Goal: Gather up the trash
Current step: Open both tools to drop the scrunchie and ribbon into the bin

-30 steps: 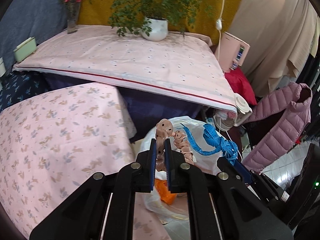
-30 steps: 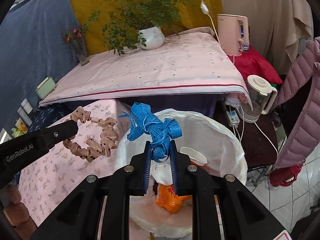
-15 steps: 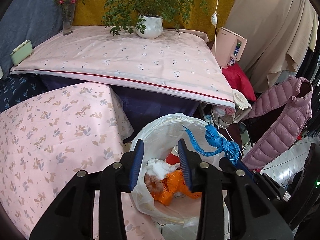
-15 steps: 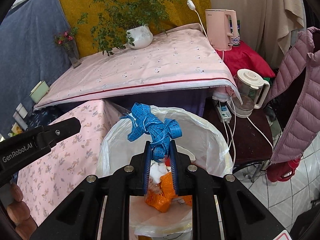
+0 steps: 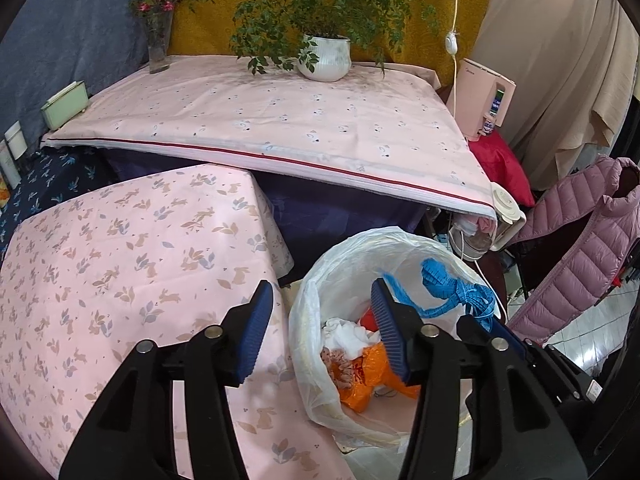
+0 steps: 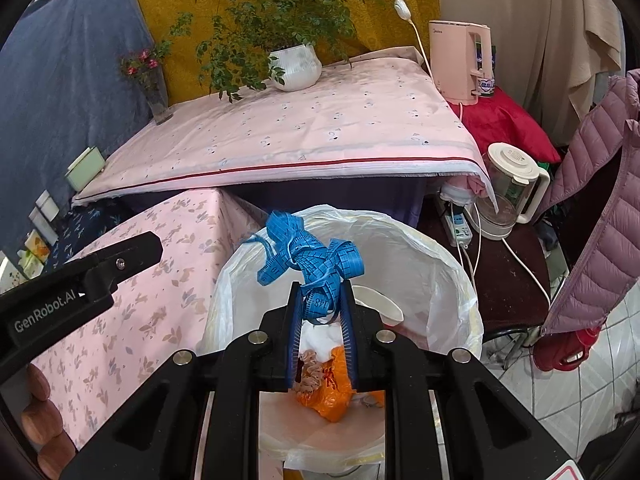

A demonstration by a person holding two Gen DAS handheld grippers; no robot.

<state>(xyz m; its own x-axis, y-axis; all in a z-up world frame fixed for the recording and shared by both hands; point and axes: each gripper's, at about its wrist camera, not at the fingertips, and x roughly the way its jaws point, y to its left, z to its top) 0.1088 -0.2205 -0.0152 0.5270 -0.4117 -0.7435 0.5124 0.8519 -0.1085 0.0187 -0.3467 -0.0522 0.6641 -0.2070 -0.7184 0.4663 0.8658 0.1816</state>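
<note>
Lower-centre, over the lined bin, the right gripper pinches the tangled blue tape measure — loops may snag its pads on release — while the left gripper, jaws just opened, holds nothing.

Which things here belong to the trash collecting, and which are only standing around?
Belong to the job:
- blue measuring tape, gripped by right gripper
- bin bag
- beaded string in it
- left gripper, open, nothing between

Just standing around:
- potted plant
- flower vase
- kettle
- purple jacket

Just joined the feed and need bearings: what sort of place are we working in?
Probably a lived-in home room: cloth-covered tables with a potted plant, an electric kettle on the floor, and a bag-lined trash bin.
</note>
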